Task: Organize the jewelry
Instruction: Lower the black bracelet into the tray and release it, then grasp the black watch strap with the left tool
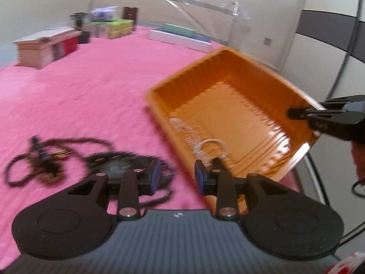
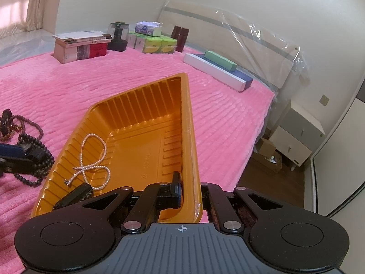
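Tongs partly behind tray wall

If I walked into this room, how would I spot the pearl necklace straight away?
Start at the bed's pink ribbed fleece blanket and find the ribbed orange plastic tray, whose rim the right gripper grips. Inside it, on the tray floor, lies the white pearl bead necklace, twisted into loops. Unlike the dark brown bead strands heaped on the blanket beside the tray, it is pale, small-beaded and alone in the tray.
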Available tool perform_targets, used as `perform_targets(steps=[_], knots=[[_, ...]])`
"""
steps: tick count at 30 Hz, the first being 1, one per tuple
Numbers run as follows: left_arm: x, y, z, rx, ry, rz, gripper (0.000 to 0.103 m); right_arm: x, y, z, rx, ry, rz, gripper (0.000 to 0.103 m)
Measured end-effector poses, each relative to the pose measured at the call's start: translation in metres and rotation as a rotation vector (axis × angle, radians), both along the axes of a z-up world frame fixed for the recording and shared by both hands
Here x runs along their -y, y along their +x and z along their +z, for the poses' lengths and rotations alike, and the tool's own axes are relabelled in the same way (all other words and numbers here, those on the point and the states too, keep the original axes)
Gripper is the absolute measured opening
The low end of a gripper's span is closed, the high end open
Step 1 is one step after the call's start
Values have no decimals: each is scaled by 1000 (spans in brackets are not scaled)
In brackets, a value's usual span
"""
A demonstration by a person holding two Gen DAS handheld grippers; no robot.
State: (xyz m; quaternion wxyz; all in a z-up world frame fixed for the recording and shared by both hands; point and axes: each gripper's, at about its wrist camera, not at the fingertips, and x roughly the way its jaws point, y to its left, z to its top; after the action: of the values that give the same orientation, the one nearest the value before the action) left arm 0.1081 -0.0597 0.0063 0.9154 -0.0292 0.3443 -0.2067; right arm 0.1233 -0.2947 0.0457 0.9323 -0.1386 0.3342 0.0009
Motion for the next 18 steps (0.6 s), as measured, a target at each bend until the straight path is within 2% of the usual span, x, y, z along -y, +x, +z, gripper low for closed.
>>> perform_targets(steps=[9, 14, 18], knots=[[-73, -9, -12, 3, 87, 206, 29, -1, -2, -2, -6, -8, -8, 4], [-100, 0, -15, 20, 92, 294, 35, 0, -3, -2, -6, -11, -8, 4], [-106, 21, -16, 25, 73, 338, 35, 0, -3, -1, -7, -16, -7, 4]])
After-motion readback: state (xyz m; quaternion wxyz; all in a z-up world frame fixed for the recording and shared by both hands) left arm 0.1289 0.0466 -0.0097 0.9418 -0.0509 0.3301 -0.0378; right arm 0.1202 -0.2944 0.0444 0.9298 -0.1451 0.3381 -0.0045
